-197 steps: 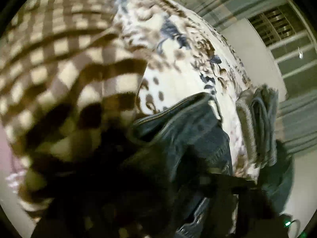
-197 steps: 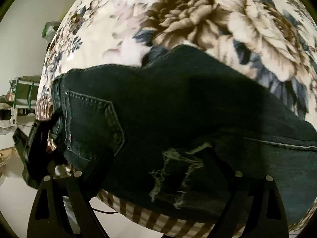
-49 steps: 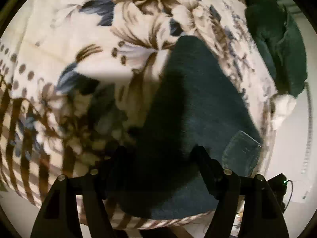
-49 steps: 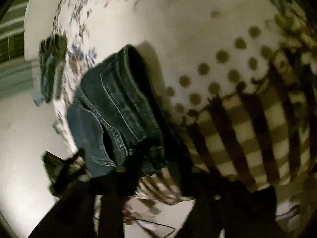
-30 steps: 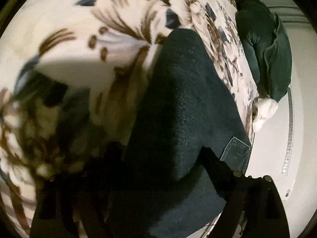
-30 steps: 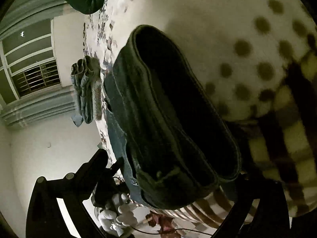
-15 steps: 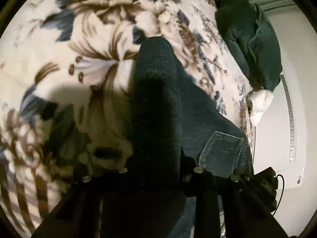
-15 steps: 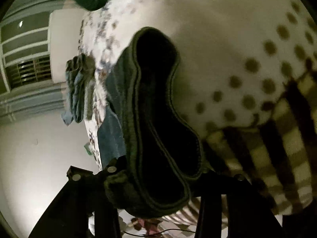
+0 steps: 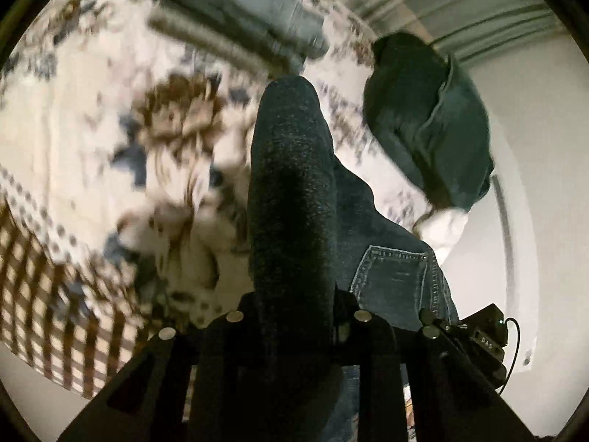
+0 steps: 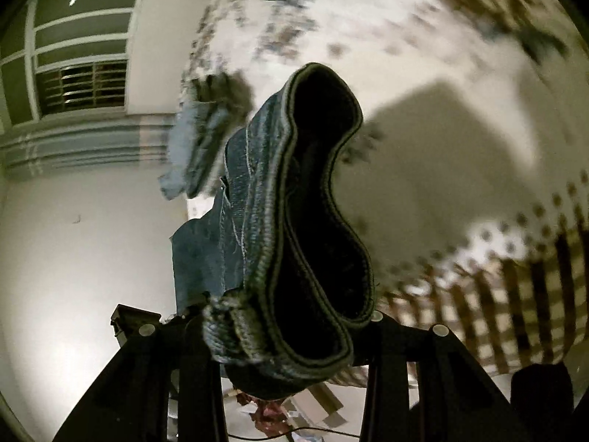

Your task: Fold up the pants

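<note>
Bed with the floral blanket fills the left and top of both views, checked border at lower left of the left view, lower right of the right one.

Pants, dark denim, run up the centre of both frames, already bundled several layers thick and lifted off the blanket. Back pocket shows at lower right centre of the left view.

Other clothes: a dark green garment at upper right of the left view, a folded grey-blue stack at top centre. Looks like the done pile, my guess.

My left claw is clamped on the fold edge of the pants, bottom centre. My right claw is pinched on the thick hem/waistband end, bottom centre of its view.

Progress, my read: main folds done, bundle compact and held at both ends. Left: lay it down, maybe one last fold, square it, let go.
</note>
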`<state>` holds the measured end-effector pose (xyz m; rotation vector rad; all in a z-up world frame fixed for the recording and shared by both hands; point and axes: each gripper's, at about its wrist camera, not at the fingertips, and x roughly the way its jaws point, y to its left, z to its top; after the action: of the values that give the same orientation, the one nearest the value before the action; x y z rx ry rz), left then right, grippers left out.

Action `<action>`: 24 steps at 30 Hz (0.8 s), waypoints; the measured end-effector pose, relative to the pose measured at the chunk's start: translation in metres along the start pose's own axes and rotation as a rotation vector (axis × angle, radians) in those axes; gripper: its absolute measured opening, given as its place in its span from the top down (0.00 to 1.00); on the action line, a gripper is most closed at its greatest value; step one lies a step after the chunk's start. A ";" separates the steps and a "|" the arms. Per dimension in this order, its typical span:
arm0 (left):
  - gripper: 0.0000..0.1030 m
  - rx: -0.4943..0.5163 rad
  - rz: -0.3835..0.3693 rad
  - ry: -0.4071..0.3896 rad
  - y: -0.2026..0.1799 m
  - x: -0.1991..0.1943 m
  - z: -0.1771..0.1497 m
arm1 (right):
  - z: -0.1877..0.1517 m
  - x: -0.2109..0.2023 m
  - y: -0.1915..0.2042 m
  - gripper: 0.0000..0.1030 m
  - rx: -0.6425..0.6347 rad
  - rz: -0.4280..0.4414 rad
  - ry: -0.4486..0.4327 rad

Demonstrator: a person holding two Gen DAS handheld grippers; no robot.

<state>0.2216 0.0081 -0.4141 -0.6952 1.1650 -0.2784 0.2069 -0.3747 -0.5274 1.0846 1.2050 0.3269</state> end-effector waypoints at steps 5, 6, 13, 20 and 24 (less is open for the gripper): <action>0.81 0.002 -0.015 -0.056 -0.010 -0.036 0.084 | 0.041 0.021 0.094 0.62 -0.064 0.029 -0.020; 0.81 0.009 -0.017 -0.066 -0.009 -0.042 0.105 | 0.051 0.031 0.115 0.62 -0.074 0.035 -0.027; 0.80 0.062 -0.029 -0.111 0.012 -0.050 0.278 | 0.137 0.136 0.231 0.62 -0.085 0.081 -0.076; 0.80 0.075 -0.014 -0.100 0.063 0.004 0.420 | 0.232 0.260 0.288 0.62 -0.091 0.071 -0.091; 0.80 0.067 0.032 -0.040 0.100 0.049 0.454 | 0.265 0.318 0.283 0.62 -0.107 0.013 -0.079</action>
<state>0.6383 0.2188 -0.4145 -0.6205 1.1224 -0.2745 0.6490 -0.1401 -0.4951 1.0039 1.0985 0.3513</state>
